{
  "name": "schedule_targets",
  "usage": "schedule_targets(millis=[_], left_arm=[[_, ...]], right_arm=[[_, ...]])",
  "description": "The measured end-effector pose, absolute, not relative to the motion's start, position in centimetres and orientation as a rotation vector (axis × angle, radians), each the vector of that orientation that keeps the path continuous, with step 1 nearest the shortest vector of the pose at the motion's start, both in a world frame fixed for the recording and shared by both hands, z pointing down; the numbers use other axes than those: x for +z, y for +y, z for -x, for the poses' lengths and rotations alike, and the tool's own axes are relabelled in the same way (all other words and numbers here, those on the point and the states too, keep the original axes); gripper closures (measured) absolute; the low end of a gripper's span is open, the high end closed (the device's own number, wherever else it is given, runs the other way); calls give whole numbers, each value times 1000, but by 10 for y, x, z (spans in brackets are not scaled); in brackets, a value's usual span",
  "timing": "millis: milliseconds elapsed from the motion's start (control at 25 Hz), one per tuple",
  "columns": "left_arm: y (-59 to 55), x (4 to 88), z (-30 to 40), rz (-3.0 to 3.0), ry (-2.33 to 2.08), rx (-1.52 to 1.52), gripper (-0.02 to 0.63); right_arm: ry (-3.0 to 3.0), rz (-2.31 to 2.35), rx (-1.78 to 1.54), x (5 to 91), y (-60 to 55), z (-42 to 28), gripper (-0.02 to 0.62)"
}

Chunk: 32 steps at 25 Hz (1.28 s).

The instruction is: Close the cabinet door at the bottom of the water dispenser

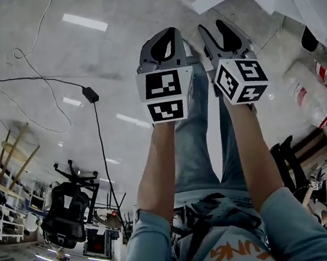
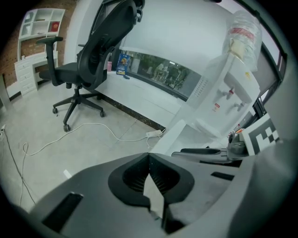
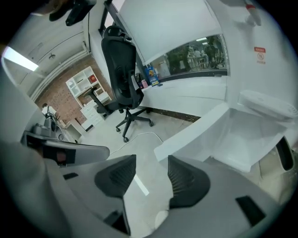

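Plainly the right claw (image 3: pixel 152 159), jaws apart and empty, looks nearer: the open cabinet door (image 3: pixel 191 130) slants just ahead, to its right. The left claw (image 2: pixel 149 155) has its 2 jaws together.

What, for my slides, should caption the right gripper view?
Open right gripper aimed at the open cabinet door of the water dispenser, chair behind.

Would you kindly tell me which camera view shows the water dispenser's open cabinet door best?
The right gripper view: the cabinet door stands open there, large, beside its compartment. The left gripper view shows it smaller, its lower part hidden. The head view catches at most a white corner at the top.
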<state>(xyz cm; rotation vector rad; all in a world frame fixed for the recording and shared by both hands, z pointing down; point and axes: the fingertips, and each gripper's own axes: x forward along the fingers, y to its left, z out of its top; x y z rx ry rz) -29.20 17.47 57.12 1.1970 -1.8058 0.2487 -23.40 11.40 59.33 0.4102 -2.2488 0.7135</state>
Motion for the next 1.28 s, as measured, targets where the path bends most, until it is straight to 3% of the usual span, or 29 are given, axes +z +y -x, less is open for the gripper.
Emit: schedule_targets(millis=[280,1280], left_arm=[[192,588,302,-1168,-1791,277,598],[197,618,301,-1152,-1743,300,598]], right_arm=[[-2218,-519,760,630,113,248,337],[-2146,-809,918,677,82,263,310]])
